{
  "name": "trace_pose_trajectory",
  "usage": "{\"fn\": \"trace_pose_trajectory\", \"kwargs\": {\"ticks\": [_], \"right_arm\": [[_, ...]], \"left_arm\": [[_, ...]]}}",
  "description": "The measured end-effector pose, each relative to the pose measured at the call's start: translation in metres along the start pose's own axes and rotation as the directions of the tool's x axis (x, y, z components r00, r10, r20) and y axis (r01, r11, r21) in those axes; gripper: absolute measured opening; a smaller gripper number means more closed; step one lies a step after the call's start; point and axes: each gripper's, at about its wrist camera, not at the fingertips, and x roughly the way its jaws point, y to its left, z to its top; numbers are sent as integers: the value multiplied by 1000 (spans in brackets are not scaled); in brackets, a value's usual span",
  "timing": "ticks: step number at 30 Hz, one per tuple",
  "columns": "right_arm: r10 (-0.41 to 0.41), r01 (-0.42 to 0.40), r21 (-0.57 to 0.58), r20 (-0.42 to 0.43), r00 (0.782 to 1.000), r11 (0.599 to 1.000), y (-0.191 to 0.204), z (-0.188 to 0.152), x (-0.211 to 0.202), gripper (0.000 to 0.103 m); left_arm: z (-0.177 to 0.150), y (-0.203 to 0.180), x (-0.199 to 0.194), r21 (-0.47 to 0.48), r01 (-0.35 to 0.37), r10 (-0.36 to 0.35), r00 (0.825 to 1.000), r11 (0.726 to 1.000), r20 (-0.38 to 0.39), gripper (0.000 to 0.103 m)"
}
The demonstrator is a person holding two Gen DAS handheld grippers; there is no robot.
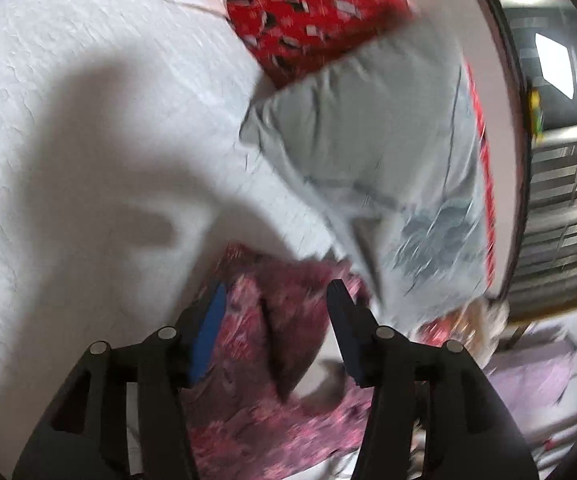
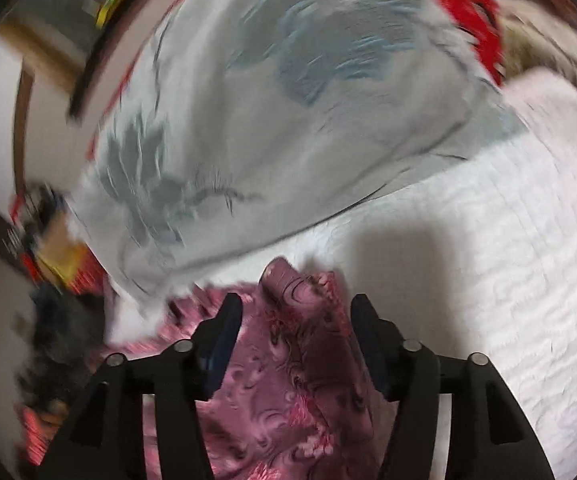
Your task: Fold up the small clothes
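Note:
A pink patterned garment (image 1: 272, 320) lies bunched on the white quilted bed (image 1: 88, 120). My left gripper (image 1: 278, 294) is open, its fingers on either side of a raised fold of the garment. In the right wrist view the same pink garment (image 2: 288, 360) fills the space between the fingers of my right gripper (image 2: 294, 306), which is open around a raised fold. Both views are blurred by motion.
A grey pillow (image 1: 368, 152) with a leaf print lies on the bed just beyond the garment, also in the right wrist view (image 2: 268, 100). A red patterned cloth (image 1: 308, 12) lies behind it. A dark headboard (image 1: 512, 80) and clutter (image 2: 48, 248) border the bed.

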Motion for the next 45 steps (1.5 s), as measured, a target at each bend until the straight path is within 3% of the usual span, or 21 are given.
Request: {"fn": "trace_pose_trajectory", "kwargs": {"ticks": [4,6,7,11,14,16,18,19,22,24,26,28,30,31,33,36,37,39,40,42,45], "right_arm": [[-116,108,-157,-43,992,982,21,-4,27,60],[-194,179,-247,-40,980,952,31,-6,36,45],[-200,182,-270,-43,979,946,33,-6,38,14],[-84,90,-129,51,995,988,13,13,17,5],[-127,123,70,42,991,990,-27,25,19,5],[-181,176,137,27,983,975,-47,25,17,12],[-138,128,173,44,990,977,-60,22,6,12],[-102,90,163,62,993,982,-60,20,0,14],[1,-4,76,41,999,997,-47,14,-5,46],[0,-1,19,27,1000,1000,-36,10,-2,49],[-15,15,-20,-3,1000,1000,-26,11,6,51],[-71,69,-65,-23,997,995,-15,8,21,50],[-117,112,-128,-34,992,985,-3,9,35,17],[-116,110,-148,-33,993,983,4,10,36,11],[-65,71,-122,55,996,990,5,13,23,11],[-47,46,13,110,993,999,-18,20,19,11],[-71,66,59,80,994,996,-30,20,27,11],[-162,162,105,-5,987,981,-45,17,45,11],[-210,212,117,-33,977,970,-51,15,47,16],[-173,166,154,32,984,974,-59,12,29,16],[-19,7,103,119,993,995,-49,8,1,22]], "left_arm": [[-14,-9,21,85,-43,49,997,995,-64,51],[-18,-19,27,135,-59,68,996,989,-65,51],[-18,-25,28,159,-63,72,996,985,-53,51],[-5,-47,36,209,-176,168,984,962,53,51],[14,-44,52,167,-286,280,958,944,60,30],[24,-37,51,119,-270,266,963,956,47,30],[26,-37,43,120,-207,204,978,971,42,31],[24,-41,40,141,-194,190,981,971,41,33],[10,-57,39,222,-166,166,986,961,21,50],[-3,-73,48,296,-148,160,987,944,-18,68],[-12,-86,61,353,-148,175,984,924,-45,70],[-25,-99,76,423,-182,223,973,888,-50,70],[-35,-110,87,490,-256,286,958,833,15,67],[-37,-116,94,525,-311,323,944,792,71,62],[-34,-117,106,546,-396,385,912,738,142,32],[-10,-97,131,468,-526,510,843,710,174,18],[0,-89,134,425,-547,527,832,721,175,18],[17,-77,125,332,-543,520,838,772,162,17],[25,-69,114,270,-501,483,865,822,135,17],[29,-61,94,215,-394,380,919,894,103,17],[12,-65,63,221,-290,270,956,931,117,23]]}}
